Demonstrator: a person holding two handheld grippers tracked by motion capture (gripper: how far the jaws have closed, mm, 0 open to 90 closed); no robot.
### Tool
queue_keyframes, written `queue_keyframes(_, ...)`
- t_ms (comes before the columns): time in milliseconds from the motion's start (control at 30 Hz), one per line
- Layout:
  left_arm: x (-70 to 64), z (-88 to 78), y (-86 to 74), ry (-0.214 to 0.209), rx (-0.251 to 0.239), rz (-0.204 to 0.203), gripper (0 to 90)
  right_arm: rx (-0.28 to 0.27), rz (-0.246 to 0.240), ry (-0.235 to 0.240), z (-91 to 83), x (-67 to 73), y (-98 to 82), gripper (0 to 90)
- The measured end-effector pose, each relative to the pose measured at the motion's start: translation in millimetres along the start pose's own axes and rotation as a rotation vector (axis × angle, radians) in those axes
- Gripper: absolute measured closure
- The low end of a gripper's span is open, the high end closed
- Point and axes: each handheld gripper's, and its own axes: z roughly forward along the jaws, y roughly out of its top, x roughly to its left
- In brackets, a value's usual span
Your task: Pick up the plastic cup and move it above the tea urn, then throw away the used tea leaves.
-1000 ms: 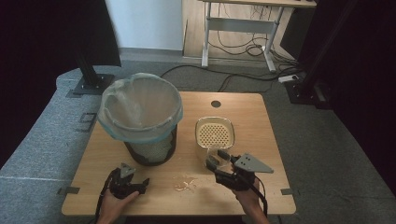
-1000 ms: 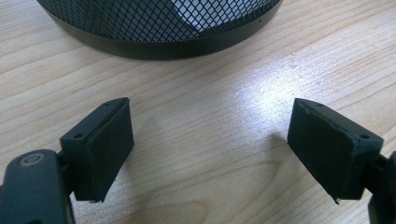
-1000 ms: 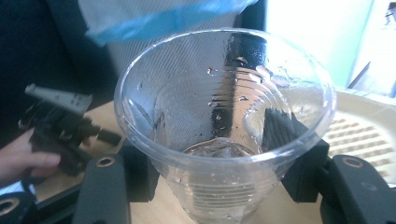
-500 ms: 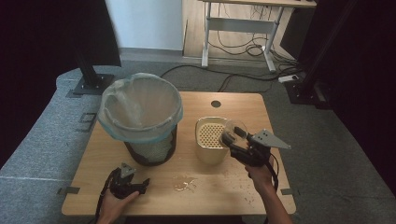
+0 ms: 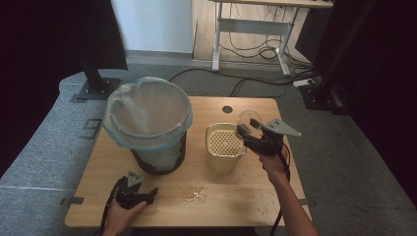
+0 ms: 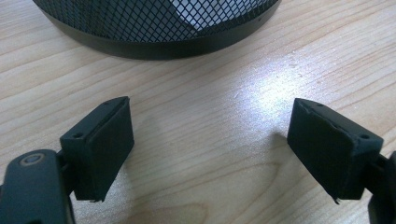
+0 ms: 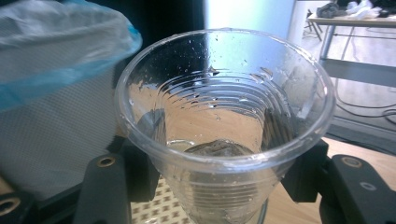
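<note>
While clamped between the jaws of the right gripper (image 5: 252, 132), clear plastic cup (image 7: 224, 126) held upright, mouth toward the camera in the right gripper view, walls beaded with droplets, a pale lump low inside, possibly ice, though hard to tell through the wet plastic. Seen from the high view, cup (image 5: 248, 120) raised just above the right edge of the cream perforated container (image 5: 225, 146), which stands on the wooden table (image 5: 275, 196) right of centre. Perforated surface also visible below the cup in the right gripper view (image 7: 161, 205).

Left of the container, just beside it, black mesh bin (image 5: 157, 155) lined with a pale bag (image 5: 147, 110) edged in blue, bag rim folded over the top. Small wet patch with bits of debris (image 5: 195, 192) on the table in front of bin and container.

Left gripper (image 5: 140, 195) resting low on the table near the front edge, gripped by the left hand (image 5: 120, 214), jaws spread wide with nothing between them, bare wood showing in the gap in the left gripper view (image 6: 210, 154). Bin's mesh base (image 6: 159, 25) just ahead of those jaws, not touching.
</note>
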Motion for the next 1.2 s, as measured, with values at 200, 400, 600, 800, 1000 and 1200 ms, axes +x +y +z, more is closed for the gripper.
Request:
queue_keyframes(200, 0.2, 0.0, 0.1, -0.003, 0.001, 0.003, 14.0, 0.036, -0.022, -0.04, 21.0, -6.3, 4.5, 40.0)
queue_keyframes(400, -0.2, -0.1, -0.4, -0.003, -0.002, 0.004, 14.1, 0.053, -0.04, -0.065, 30.1, -10.5, 5.5, 39.8)
queue_keyframes(600, 0.0, 0.0, -0.1, -0.005, -0.001, 0.002, 14.0, 0.063, -0.092, -0.094, 30.2, -9.1, 9.8, 39.5)
queue_keyframes(800, -0.3, 0.2, -0.1, -0.003, -0.002, 0.002, 14.1, 0.102, -0.214, -0.147, 30.5, -4.8, 18.7, 39.3)
queue_keyframes(1000, -0.2, 0.0, 0.0, -0.004, 0.0, 0.004, 14.0, 0.12, -0.324, -0.19, 31.5, 1.3, 25.9, 39.2)
queue_keyframes(1200, -0.1, 0.0, 0.0, -0.005, 0.0, 0.004, 14.0, 0.158, -0.497, -0.248, 36.8, 7.3, 27.5, 39.1)
